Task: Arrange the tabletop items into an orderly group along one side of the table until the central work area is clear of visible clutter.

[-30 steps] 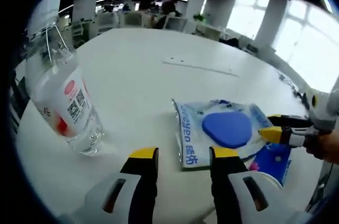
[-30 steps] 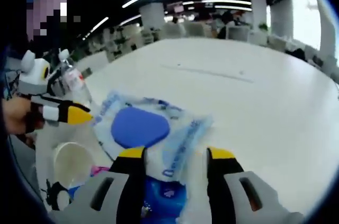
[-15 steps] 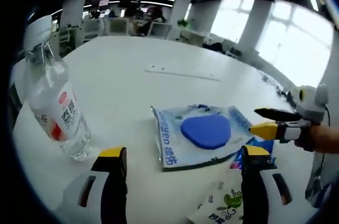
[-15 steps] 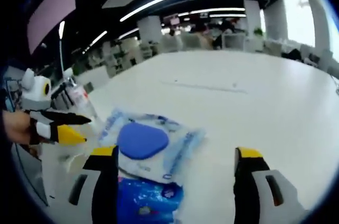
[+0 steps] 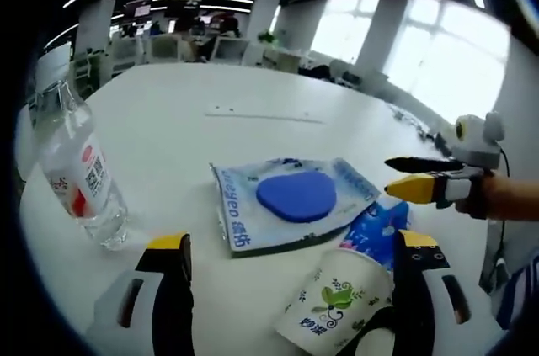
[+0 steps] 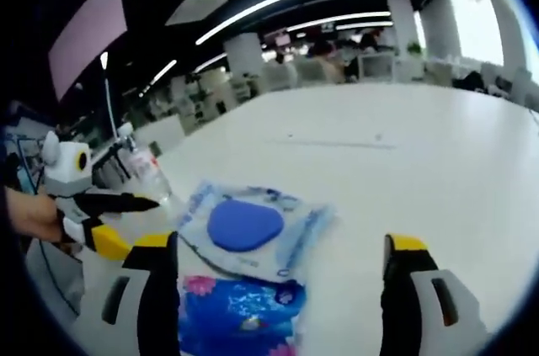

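Wipes pack (image 5: 290, 204) flat on table (image 5: 210, 120); both tools spread apart, empty.

The table (image 5: 253, 112) was plain white. On it lay a pale blue wipes pack (image 5: 290, 204) with a solid blue lid, a bright blue packet (image 6: 240, 316) with pink flowers, a white cup (image 5: 333, 310) printed with green leaves, and a clear bottle (image 5: 80, 175) with a white-and-red label.

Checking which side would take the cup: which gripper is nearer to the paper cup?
Left. The paper cup lies on its side between the left gripper's open jaws, close to the camera. The right gripper hovers farther off, beyond the blue packet.
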Demonstrator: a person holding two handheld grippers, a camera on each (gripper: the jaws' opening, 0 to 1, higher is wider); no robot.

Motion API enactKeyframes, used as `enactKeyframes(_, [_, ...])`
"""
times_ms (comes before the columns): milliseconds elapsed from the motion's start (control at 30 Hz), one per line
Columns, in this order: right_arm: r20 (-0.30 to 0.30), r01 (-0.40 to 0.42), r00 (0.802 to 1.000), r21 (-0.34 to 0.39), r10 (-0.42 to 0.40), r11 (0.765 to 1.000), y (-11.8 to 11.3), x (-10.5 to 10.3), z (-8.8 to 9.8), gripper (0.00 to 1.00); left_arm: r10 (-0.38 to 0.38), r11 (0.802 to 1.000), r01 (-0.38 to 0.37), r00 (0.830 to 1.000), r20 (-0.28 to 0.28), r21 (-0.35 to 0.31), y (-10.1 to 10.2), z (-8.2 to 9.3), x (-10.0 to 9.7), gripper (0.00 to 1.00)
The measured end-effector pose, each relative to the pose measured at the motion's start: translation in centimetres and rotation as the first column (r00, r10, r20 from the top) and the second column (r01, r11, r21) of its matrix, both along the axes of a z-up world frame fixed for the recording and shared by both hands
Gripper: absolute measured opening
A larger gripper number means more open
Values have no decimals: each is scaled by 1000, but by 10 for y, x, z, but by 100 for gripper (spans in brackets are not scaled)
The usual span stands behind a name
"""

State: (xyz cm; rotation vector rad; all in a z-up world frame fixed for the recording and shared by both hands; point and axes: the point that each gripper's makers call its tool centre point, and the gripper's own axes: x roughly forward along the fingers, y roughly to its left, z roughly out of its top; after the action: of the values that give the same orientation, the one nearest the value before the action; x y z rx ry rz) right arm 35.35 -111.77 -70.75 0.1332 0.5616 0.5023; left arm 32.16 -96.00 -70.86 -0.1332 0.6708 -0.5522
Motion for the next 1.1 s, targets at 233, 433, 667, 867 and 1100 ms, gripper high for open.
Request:
enactKeyframes(233, [0,11,1000,15,-11,1000,-3,0,2,99,-12,1000,12,1000,-3,0,1,1,-2,100])
enactKeyframes(433, [-2,17,1000,36,-17,999,0,-1,6,98,-22,1000,22,1000,-4,2,1,3,-3,99])
enactKeyframes(667, [-5,14,1000,72,-13,997,2,-9,11,95,-79,996,78,997,7,32,2,5,-10,98])
enactKeyframes(867, [-13,0,1000,84,1,996,9,-19,8,94,-90,995,90,996,-22,38,8,-3,-18,97])
enactKeyframes(1100, [-21,13,1000,133,-10,991,18,-24,13,93,-159,983,161,987,-30,85,8,-7,-29,96])
